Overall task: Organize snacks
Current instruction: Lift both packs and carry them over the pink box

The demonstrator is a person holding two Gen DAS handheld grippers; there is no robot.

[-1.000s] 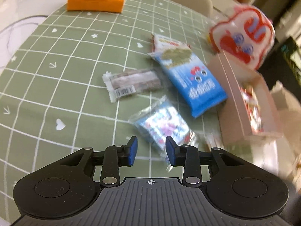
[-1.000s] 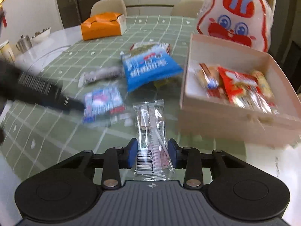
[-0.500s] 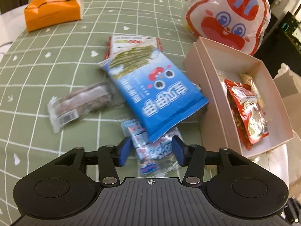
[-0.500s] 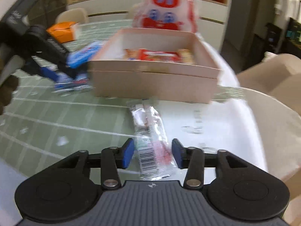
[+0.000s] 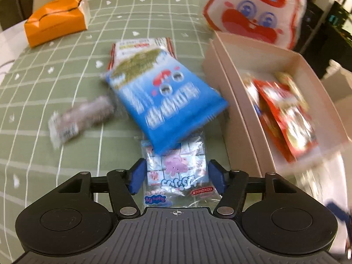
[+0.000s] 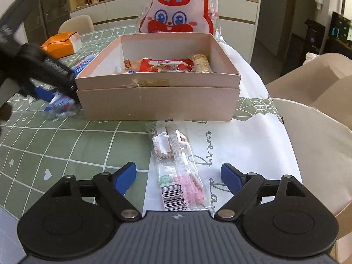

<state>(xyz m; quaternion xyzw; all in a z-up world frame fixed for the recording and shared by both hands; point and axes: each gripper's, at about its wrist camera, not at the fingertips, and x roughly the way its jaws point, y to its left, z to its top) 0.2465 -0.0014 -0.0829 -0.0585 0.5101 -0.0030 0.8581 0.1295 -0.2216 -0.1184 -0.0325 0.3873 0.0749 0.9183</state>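
on the counter (image 6: 66,145) just near of the pink box (image 6: 158,101), a clear-wrapped snack bar (image 6: 176,167) lies between the right claw (image 6: 178,173), jaws opening, untouched. only the left view shows the left claw (image 5: 177,179) opening around a peppa pig packet (image 5: 176,167).

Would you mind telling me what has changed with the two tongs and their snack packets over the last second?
Both tongs spread and are opening. The right tongs let go of the clear wafer packet, now lying on the table in front of the pink box. The left tongs moved in over the cartoon candy packet, pads not pressing it. The blue bag, orange box and rabbit bag stayed put.
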